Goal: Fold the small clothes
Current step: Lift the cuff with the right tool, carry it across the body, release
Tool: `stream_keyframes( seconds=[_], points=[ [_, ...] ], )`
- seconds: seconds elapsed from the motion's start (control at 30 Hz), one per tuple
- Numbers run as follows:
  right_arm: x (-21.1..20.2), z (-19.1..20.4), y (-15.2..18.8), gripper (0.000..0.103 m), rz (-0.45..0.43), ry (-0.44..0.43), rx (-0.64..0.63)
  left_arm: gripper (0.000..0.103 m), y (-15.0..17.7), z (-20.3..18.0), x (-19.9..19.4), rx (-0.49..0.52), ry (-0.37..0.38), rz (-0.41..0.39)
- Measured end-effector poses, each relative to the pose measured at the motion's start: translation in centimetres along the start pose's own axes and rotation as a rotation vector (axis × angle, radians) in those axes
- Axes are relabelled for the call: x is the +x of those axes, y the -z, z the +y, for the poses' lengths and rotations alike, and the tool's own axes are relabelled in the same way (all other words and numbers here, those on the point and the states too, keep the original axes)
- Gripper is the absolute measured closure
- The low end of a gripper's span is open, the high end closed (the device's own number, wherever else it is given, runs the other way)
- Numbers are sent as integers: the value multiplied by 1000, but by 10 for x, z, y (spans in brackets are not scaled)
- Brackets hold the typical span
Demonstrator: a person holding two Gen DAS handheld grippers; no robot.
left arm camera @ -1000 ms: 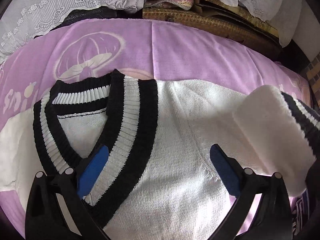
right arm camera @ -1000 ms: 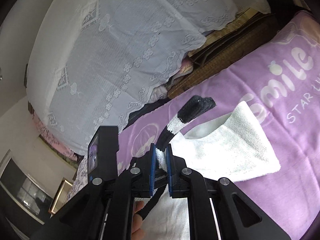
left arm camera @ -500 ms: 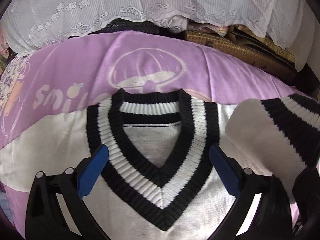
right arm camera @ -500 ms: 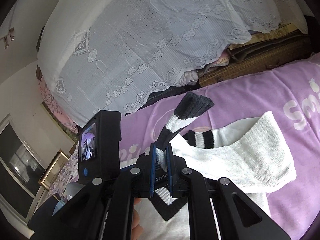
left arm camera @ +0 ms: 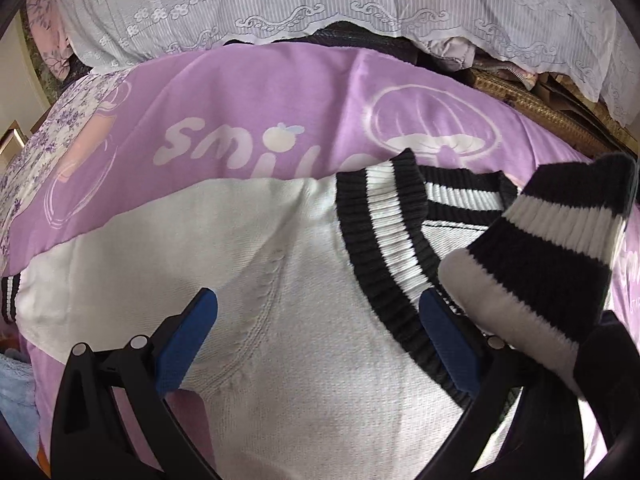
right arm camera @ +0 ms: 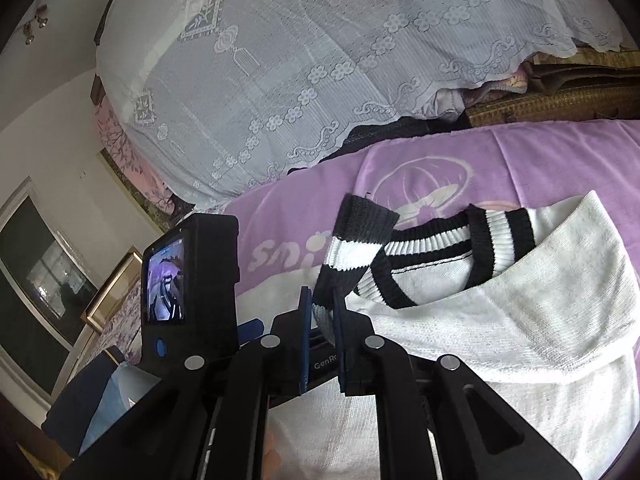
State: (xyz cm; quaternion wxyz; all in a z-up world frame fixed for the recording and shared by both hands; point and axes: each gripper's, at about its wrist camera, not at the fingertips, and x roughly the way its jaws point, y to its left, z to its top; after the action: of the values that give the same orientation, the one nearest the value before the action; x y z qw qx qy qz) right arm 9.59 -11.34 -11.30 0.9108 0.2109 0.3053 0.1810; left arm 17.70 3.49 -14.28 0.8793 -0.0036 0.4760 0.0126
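Observation:
A small white knit sweater [left arm camera: 288, 280] with a black-and-white striped V-neck collar [left arm camera: 384, 232] lies flat on a purple blanket [left arm camera: 248, 96]. My left gripper [left arm camera: 316, 312] is open just above the sweater's chest, left of the collar, holding nothing. My right gripper [right arm camera: 322, 316] is shut on the sweater's striped sleeve cuff [right arm camera: 352, 248] and holds the sleeve [right arm camera: 532, 304] folded across the sweater's body. The cuff also shows at the right of the left wrist view [left arm camera: 560, 232].
A white lace cloth [right arm camera: 320, 60] covers a pile behind the blanket. A woven mat [left arm camera: 552, 120] lies at the back right. The left gripper's camera body [right arm camera: 188, 288] stands left of my right gripper. A floral sheet [left arm camera: 52, 128] and a picture frame [right arm camera: 112, 284] lie at the left.
My left gripper has swung left across the sweater, so the collar now sits at its right. My right gripper has carried the cuff further over the sweater's body.

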Motion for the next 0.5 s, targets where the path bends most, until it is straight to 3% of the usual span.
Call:
stream_keyframes(
  seconds=[0.13,0.17,0.23,0.33,0.43,0.5],
  points=[
    [20,2,14,87,71,11,-19,4,11,15,17,-15,-85,33],
    [25,1,18,78,98,16,-21,4,13,21,20,-35,-107,43],
    [26,-3,24,62,118,10,-11,4,15,39,23,-85,-98,57],
    [23,-2,32,58,172,-12,-30,4,16,71,10,-191,-31,33],
    [17,1,42,55,215,-33,-67,4,19,93,-11,-254,-92,-29],
    [12,5,48,48,247,-61,-95,4,23,100,-23,-268,-78,-52]
  ],
)
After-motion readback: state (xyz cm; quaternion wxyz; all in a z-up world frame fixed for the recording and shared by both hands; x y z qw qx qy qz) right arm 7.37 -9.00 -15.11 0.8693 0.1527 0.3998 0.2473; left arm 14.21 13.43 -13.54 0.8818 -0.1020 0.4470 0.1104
